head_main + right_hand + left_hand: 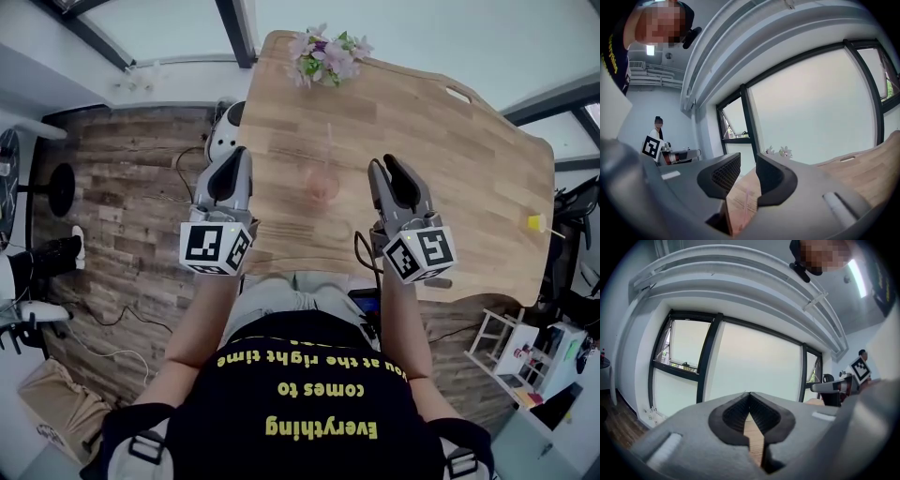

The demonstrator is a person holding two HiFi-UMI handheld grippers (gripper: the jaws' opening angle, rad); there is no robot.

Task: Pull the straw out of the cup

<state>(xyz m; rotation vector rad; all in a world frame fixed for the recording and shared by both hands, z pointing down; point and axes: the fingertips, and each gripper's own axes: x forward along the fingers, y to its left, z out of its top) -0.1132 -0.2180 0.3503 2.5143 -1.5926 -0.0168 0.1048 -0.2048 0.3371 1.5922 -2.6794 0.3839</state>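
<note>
Starting at the left, the left gripper [239, 156] hangs at the worktop's [450, 159] near left edge. Its fingers [733, 416] are clenched tip to tip with nothing between them; only a sliver of wood shows through the gap lower down.

At about 3 o'clock from it, and well apart, the pink see-through cup [322, 185] stands upright on the bare wood. The straw [327, 150] is in it and rises toward 12 o'clock, where a bunch of flowers [328, 54] lies at the far edge. The pull has therefore not begun.

Further right, the cup lies at roughly 9 o'clock from the right gripper [386, 161], which is also short of it. Its fingers [723, 176] are released and stand apart around empty air. In the right gripper view the straw [746, 202] shows far off through that gap, so this gripper seems the one lined up for the grasp.

A small yellow thing [535, 222] lies at the worktop's 3 o'clock edge, away from the work.

By my reading nearly everything is left to do: reaching in, closing on the straw above the rim, perhaps steadying the cup, and lifting the straw clear.
</note>
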